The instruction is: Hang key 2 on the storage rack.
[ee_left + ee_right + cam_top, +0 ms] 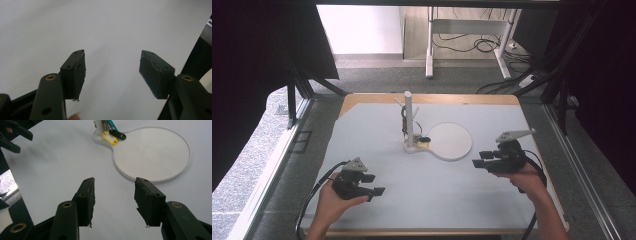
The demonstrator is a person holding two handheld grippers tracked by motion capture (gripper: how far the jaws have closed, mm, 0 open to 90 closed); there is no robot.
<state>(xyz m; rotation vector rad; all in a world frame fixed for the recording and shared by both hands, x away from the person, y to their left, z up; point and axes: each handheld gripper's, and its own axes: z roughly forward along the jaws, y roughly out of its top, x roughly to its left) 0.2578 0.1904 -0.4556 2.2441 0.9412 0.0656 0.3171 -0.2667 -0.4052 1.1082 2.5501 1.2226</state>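
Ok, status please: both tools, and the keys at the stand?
Left tool open, empty. Right tool open, empty. Keys at the stand, untouched. Path clear.

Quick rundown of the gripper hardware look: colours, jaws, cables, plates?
Both the left gripper and right gripper are black, each topped by a grey three-cornered plate, with a black cable trailing back. Jaws are flat black blocks with worn pads and brass-coloured pivot bushings. Forearms bare, no sleeves.

By the white stand (409,120) lie a yellow tag (110,139) and black fob (118,135); my black right gripper (114,200) faces its white disc (152,153).
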